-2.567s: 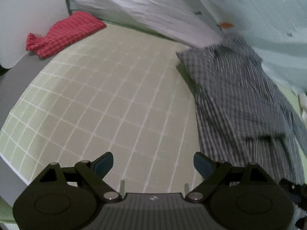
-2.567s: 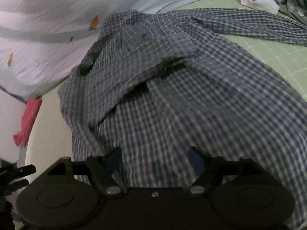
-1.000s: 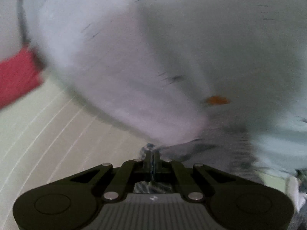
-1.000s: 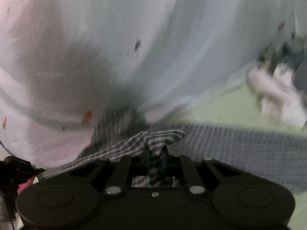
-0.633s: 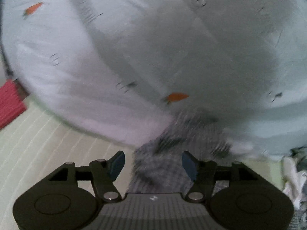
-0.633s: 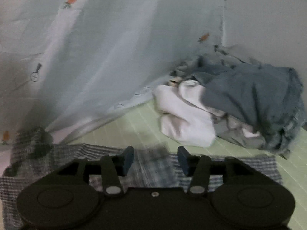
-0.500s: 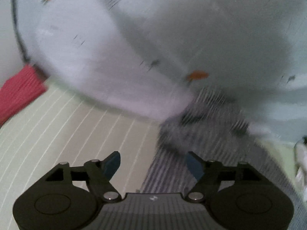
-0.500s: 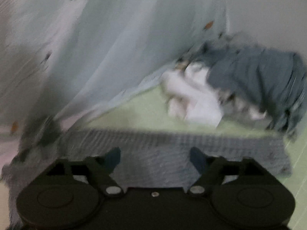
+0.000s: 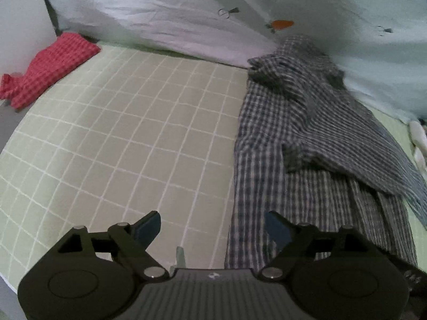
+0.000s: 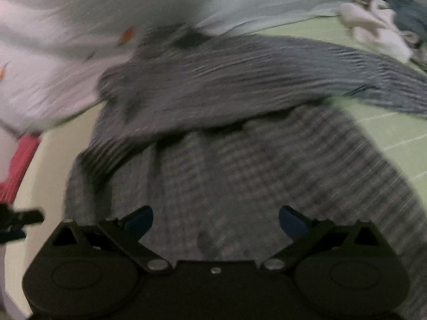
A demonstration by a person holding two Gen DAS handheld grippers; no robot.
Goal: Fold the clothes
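A blue-and-white checked shirt is lying spread on the green gridded mat, collar at the far end against the pale carrot-print sheet, one sleeve folded across its body so the garment narrows for folding. The left gripper is hovering over the shirt's left edge, jaws opening with nothing between them. The right gripper is hanging above the near body of the shirt, jaws likewise opening and empty. A red checked cloth is sitting apart at far left.
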